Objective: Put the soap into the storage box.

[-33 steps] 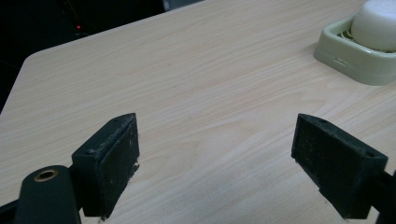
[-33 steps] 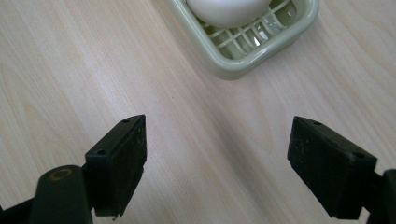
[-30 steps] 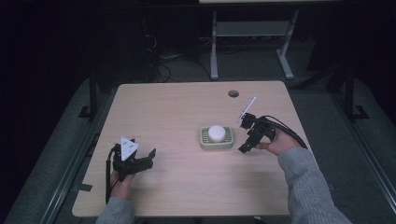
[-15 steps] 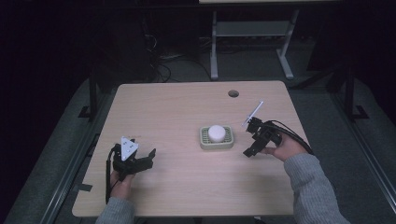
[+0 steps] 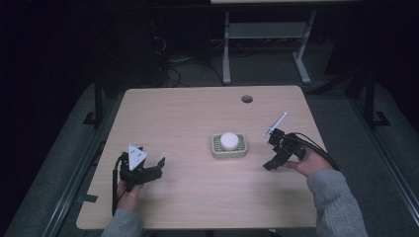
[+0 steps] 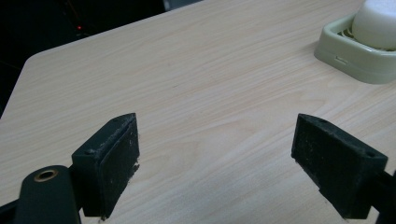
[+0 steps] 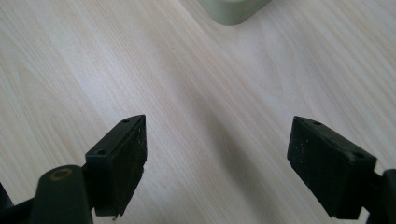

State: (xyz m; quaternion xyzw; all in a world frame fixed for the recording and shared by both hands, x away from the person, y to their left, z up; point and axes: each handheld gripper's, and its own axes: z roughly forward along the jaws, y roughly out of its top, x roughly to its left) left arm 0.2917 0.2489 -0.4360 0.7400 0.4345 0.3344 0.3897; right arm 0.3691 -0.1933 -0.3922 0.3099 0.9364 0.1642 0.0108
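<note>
Pale wooden table (image 5: 197, 123), one green soap dish (image 5: 229, 146) bearing one white soap (image 5: 229, 140), left tongs (image 5: 157, 166) and right tongs (image 5: 272, 152) wide apart, empty

Dim surroundings swallow detail around the evenly lit table (image 5: 197, 118), while both gripper views look slightly soft, perhaps blurred.

High cam looks down on whole table (image 5: 197, 118); both gripper cams sit low, close, sharing the soap dish (image 6: 355, 51).

Light wood-grain rectangular table (image 5: 188, 118) with round cable hole (image 5: 246, 98) is bearing pale green ribbed plastic soap dish (image 5: 229, 148), sitting right of centre.
</note>
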